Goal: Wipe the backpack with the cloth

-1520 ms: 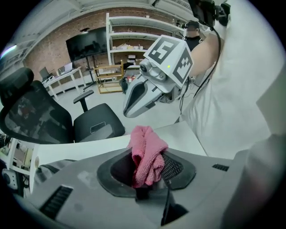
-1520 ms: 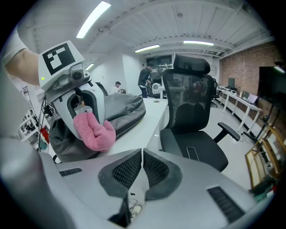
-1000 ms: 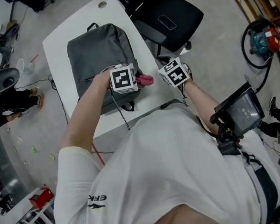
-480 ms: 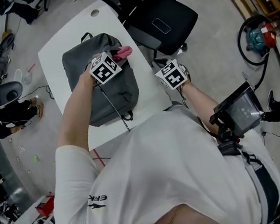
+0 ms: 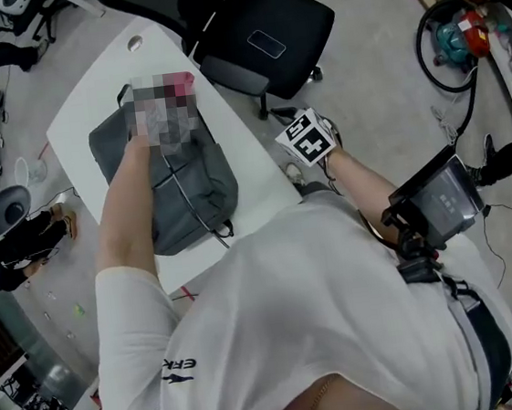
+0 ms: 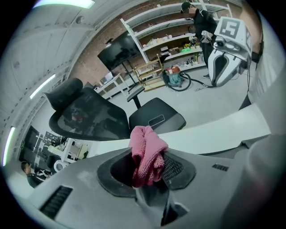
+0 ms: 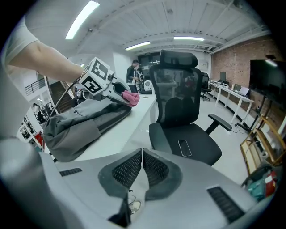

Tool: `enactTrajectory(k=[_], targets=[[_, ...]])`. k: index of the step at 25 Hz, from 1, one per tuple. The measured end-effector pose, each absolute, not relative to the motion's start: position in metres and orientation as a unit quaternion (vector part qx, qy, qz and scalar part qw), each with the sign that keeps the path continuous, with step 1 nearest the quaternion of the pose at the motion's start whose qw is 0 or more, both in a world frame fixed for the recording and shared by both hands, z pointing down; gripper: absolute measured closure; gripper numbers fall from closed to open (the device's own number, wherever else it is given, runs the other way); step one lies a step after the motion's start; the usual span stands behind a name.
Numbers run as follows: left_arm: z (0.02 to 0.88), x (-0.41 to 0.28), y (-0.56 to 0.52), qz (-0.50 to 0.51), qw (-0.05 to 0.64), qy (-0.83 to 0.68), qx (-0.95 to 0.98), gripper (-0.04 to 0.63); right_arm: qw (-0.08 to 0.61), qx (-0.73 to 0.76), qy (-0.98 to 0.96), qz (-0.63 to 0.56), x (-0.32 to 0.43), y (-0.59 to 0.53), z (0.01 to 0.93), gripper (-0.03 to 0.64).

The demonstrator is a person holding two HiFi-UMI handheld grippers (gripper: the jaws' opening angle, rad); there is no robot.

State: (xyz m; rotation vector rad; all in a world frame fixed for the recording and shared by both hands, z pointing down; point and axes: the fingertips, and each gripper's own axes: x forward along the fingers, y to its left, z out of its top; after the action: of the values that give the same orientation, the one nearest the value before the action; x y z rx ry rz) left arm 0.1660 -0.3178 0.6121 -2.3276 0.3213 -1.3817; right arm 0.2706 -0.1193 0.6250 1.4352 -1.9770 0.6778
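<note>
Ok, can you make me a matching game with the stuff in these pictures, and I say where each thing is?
Things:
1. cloth
2. backpack
3. phone
4. right tongs

Where or how:
a. lying on the white table
b. shut, with nothing in them
c. on the black chair seat
d. pinched in the left tongs

Pairs: 1-d, 2-a, 3-c, 4-b.

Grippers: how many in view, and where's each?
2. The left gripper holds the pink cloth at the backpack's top end; the right gripper hangs off the table's edge by the chair, jaws shut, empty. None appears hidden.
</note>
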Motion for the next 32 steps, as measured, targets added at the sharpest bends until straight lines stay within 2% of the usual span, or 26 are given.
enactTrajectory(k=[14,19,27,32], targets=[[0.633,0.168,-0.207,-0.561,0.078,-0.086,-0.819,0.466,0.296,0.540,-0.747,0.251,0.275,-0.122,0.624,0.611],[0.622,0.172,-0.168,-0.569,0.076,-0.147,-0.805,0.466,0.294,0.540,-0.747,0.252,0.275,-0.115,0.618,0.611],[0.610,0.161,-0.126,-0.567,0.123,-0.166,-0.797,0.466,0.294,0.546,-0.743,0.251,0.263,-0.084,0.612,0.611],[0.602,0.142,-0.084,-0.566,0.111,-0.188,-0.795,0.466,0.293,0.549,-0.742,0.250,0.247,-0.059,0.608,0.611]])
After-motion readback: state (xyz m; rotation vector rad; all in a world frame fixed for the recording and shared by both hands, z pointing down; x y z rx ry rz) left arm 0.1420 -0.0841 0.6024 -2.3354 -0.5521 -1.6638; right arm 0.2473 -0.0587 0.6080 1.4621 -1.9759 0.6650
